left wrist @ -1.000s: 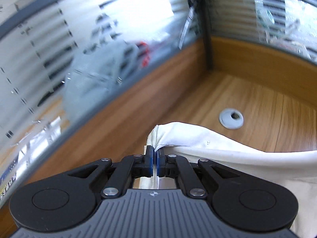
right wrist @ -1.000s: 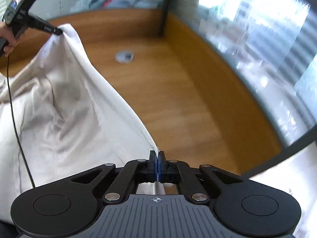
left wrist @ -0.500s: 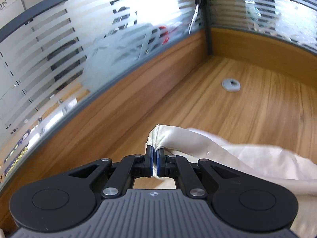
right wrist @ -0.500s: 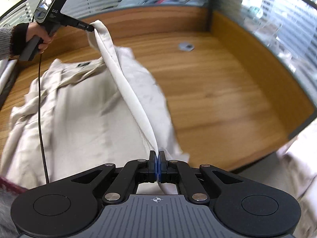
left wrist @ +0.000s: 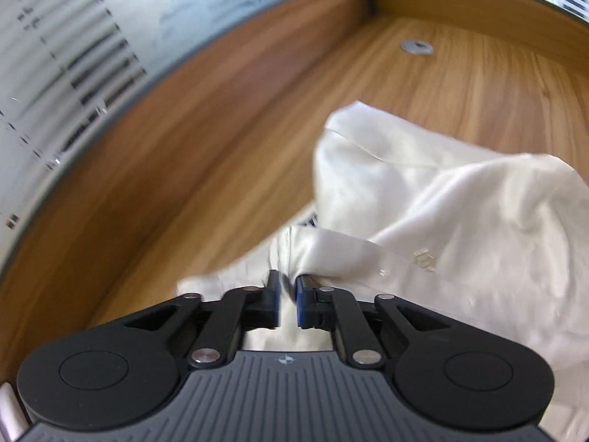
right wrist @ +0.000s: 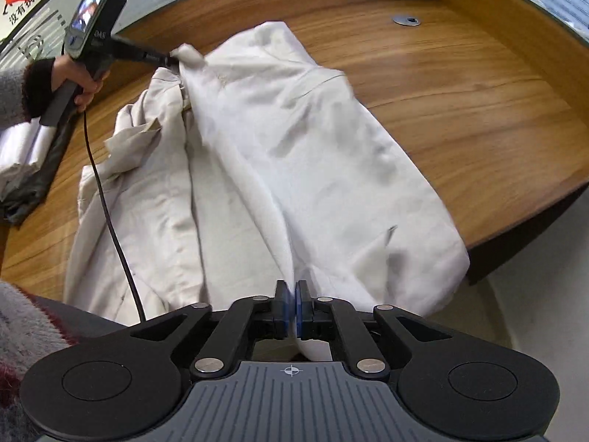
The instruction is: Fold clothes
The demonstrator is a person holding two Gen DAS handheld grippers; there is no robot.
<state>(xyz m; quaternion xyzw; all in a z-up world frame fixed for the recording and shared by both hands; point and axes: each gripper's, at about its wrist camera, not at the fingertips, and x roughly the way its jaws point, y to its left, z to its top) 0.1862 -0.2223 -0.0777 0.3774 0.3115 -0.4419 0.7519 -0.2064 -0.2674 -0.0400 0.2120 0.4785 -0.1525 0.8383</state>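
A cream-white garment (right wrist: 294, 140) lies spread on the wooden desk (right wrist: 478, 110), one side folded over toward the left. My left gripper (left wrist: 288, 285) holds a bunched edge of the garment (left wrist: 423, 199) with its jaws slightly apart; it also shows in the right wrist view (right wrist: 167, 59) at the garment's far end. My right gripper (right wrist: 293, 291) is shut on the garment's near edge, which hangs over the desk's front edge.
A grey cable grommet (right wrist: 406, 20) sits in the desk near the far corner; it also shows in the left wrist view (left wrist: 416, 46). Frosted glass partitions (left wrist: 92, 55) wall the desk. More folded cloth (right wrist: 22, 154) lies at the left. A black cable (right wrist: 110, 221) hangs from the left gripper.
Both grippers have moved down and back, laying the lifted side of the garment over onto the rest. The left jaws have parted slightly.
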